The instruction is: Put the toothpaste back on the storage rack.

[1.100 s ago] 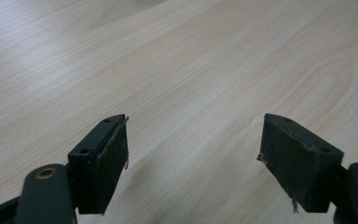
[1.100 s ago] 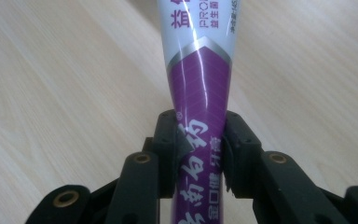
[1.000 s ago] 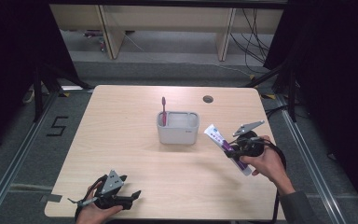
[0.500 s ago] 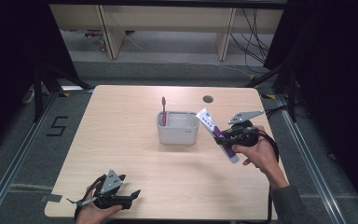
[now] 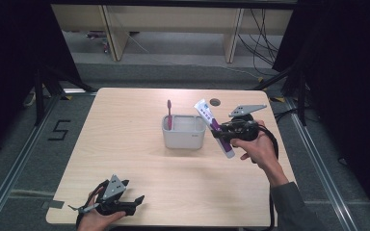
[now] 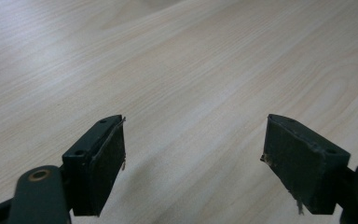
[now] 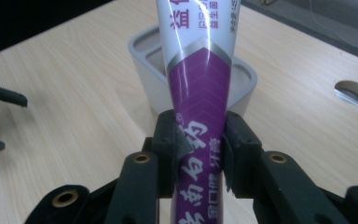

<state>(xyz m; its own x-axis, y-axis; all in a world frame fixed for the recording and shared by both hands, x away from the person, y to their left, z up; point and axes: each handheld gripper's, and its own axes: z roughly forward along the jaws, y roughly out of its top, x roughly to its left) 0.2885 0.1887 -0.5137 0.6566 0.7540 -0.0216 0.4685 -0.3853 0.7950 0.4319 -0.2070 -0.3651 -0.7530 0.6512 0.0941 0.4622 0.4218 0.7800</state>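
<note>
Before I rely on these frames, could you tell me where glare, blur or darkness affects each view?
High view: the table is evenly lit while the surroundings fall into black; the toothpaste tube looks soft. Right gripper view: a bright glare streak runs down the tube's purple band, and the grey holder behind is slightly soft. Left gripper view: the wood grain blurs toward the top.

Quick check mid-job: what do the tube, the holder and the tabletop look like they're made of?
Tube: glossy printed plastic or laminate, by the sheen streaks and the way it pinches in between the right hand-held gripper jaws.
Holder: matte pale grey with thick rounded walls, probably plastic or ceramic; the look leaves it open.
Tabletop: light wood grain, smooth, likely laminate or veneer.
</note>
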